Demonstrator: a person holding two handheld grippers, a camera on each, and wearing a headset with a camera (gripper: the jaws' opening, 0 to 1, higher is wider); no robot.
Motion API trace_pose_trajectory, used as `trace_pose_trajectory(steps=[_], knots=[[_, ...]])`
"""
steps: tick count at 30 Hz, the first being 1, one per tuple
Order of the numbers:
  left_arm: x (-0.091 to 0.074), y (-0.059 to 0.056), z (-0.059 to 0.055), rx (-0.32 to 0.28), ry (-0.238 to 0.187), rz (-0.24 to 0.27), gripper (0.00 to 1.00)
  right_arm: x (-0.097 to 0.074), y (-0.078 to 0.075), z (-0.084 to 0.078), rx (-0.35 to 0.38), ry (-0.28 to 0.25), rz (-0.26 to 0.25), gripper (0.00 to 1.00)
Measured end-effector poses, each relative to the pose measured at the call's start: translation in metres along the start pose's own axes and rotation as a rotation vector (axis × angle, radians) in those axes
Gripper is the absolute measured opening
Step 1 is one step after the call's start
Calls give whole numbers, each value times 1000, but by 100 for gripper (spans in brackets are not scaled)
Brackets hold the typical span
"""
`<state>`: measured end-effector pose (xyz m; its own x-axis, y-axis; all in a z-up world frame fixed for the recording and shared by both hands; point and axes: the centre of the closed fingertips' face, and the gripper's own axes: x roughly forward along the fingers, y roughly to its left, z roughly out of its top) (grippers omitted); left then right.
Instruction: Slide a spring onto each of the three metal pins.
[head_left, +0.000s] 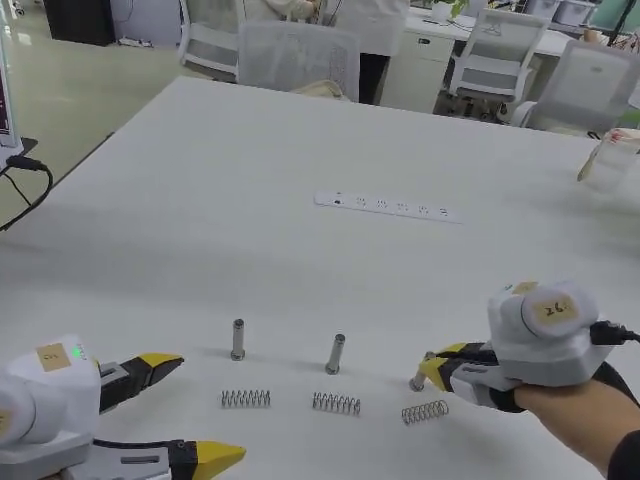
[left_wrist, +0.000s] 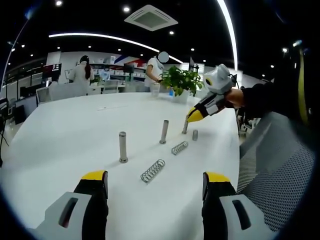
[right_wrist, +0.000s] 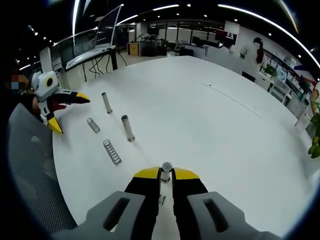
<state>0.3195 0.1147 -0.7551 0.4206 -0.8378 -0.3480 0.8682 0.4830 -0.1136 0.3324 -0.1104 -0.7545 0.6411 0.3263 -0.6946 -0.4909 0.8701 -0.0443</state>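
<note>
Two pins stand upright near the front edge of the white table (head_left: 300, 150): the left pin (head_left: 238, 338) and the middle pin (head_left: 335, 354). The right gripper (right_wrist: 166, 174) has its yellow-tipped jaws pinched on the third pin (right_wrist: 166, 167). A spring lies just in front of each: left spring (head_left: 245, 398), middle spring (head_left: 336, 403), right spring (head_left: 425, 411). The left gripper (head_left: 190, 412) hovers beside the left spring, jaws spread, touching nothing. A power strip (head_left: 388, 207) lies well behind, and chairs (head_left: 297, 55) stand beyond the table.

Your left gripper (head_left: 205, 409) sits low at the near table edge with jaws spread wide, your right gripper (head_left: 432, 372) has jaws pinched on a pin (right_wrist: 166, 169).
</note>
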Motion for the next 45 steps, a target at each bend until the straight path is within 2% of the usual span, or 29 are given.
trace_pose_trajectory(steps=[19,29,35,45], knots=[[0,-6,2,0,7,0,74,-7,-4,-9,-12,-6,18,14],[0,-5,1,-1,11,-3,74,-9,3,-24,-28,8,78,21],[-1,-4,1,0,12,-1,74,-6,10,-35,-53,36,124,22],[-1,-4,1,-4,13,3,73,1,13,-46,-83,73,172,22]])
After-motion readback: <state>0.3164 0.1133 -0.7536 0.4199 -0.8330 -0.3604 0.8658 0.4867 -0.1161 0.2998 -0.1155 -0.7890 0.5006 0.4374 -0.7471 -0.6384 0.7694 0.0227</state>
